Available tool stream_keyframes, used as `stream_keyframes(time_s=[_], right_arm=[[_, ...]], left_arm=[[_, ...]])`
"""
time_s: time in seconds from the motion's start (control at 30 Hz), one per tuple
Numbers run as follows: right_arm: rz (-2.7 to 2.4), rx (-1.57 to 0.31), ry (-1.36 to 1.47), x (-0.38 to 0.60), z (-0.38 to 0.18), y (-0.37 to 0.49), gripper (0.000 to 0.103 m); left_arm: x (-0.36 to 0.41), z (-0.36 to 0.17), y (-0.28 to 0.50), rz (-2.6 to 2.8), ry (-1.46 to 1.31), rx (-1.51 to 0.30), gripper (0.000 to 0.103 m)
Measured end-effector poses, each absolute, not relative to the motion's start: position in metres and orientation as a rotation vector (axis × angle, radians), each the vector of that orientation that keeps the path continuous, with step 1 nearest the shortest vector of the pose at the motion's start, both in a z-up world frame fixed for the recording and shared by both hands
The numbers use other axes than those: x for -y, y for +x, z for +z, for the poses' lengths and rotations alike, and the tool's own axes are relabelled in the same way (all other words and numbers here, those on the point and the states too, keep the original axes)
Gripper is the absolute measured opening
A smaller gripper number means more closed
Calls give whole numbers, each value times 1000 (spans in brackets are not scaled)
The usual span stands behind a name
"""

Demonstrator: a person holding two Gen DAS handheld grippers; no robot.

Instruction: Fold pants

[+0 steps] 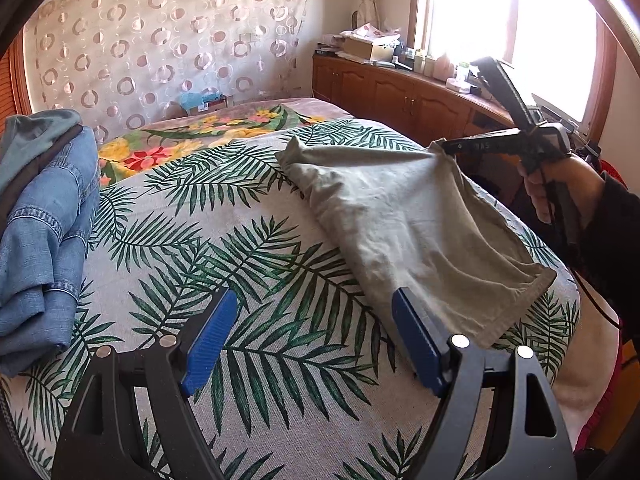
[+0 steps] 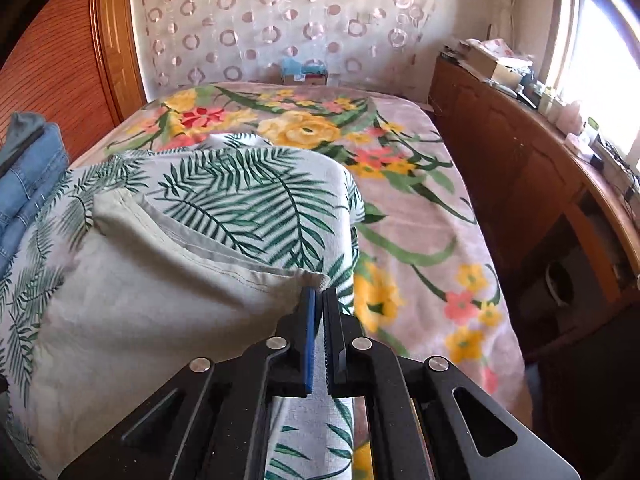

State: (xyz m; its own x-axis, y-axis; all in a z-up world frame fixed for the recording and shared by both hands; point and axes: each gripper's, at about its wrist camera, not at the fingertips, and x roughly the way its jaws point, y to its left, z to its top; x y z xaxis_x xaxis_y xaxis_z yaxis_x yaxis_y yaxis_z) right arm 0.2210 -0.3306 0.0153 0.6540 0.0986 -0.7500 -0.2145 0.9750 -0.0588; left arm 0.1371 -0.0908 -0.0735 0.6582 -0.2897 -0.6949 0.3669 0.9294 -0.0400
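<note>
My left gripper (image 1: 312, 344), blue pads spread apart, hovers over the palm-leaf printed bedcover (image 1: 224, 240). Only its view shows my right gripper (image 2: 319, 300) clamped on a lifted corner of the folded grey-green cotton pants (image 1: 416, 224). Stacked blue denim jeans (image 1: 44, 240) are cut off left.

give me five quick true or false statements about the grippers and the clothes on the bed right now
1. The right hand-held gripper is shut on a corner of the grey pants. True.
2. The left hand-held gripper grips the pants. False: it is open, holding nothing.
3. Blue jeans lie at the left. True.
4. The pants lie on a plain white sheet. False: a palm-leaf cover.
5. The jeans touch the pants. False: they lie apart.
</note>
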Motion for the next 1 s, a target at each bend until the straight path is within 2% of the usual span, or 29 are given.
stream_keyframes(time_s=[0.1,0.2,0.53,1.0], right_arm=[[171,-871,-161,326,10,224,17],[168,-839,-149,326,20,223,24],[325,-789,-178,291,29,222,25],[425,-885,-272,236,0,256,25]], left_arm=[[93,-74,137,-375,108,-770,80],[94,-75,136,-377,108,-773,80],[98,-87,147,-369,106,-795,80],[87,-94,152,-358,69,-813,80]])
